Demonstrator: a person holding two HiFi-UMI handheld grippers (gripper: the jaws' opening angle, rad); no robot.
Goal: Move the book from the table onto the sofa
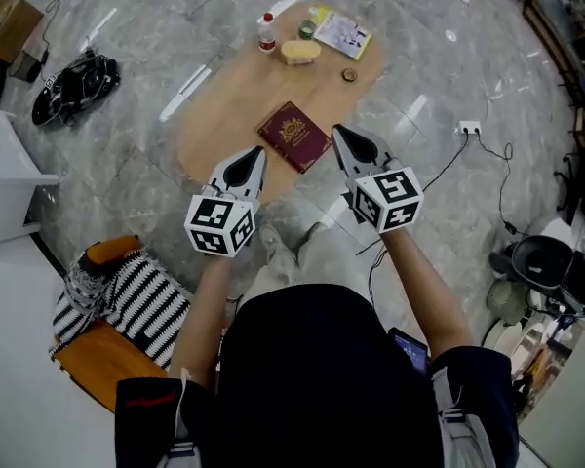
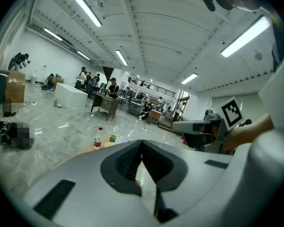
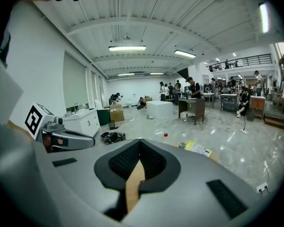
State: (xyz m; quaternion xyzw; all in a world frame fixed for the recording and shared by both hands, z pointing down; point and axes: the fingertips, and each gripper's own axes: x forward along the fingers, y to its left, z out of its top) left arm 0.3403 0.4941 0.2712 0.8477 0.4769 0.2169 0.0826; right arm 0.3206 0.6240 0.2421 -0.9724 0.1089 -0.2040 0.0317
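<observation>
Dark red hardcover book with a gold emblem point(image 1: 292, 136) on the table, flanked by 2 clenched grippers

In the head view the book lies flat at the near end of the oval light-wood table point(image 1: 224, 105), in the middle of the frame; the left gripper point(image 1: 259, 152) points at its left side and the right gripper point(image 1: 335, 131) at its right corner, both just beside it, contact unclear. Each gripper view shows its jaws pressed together with nothing between them. At the table's far end, upper middle, stand a red-capped plastic bottle point(image 1: 266, 32), a pale yellow block point(image 1: 300, 52) and a yellow-edged printed leaflet point(image 1: 343, 33)
</observation>
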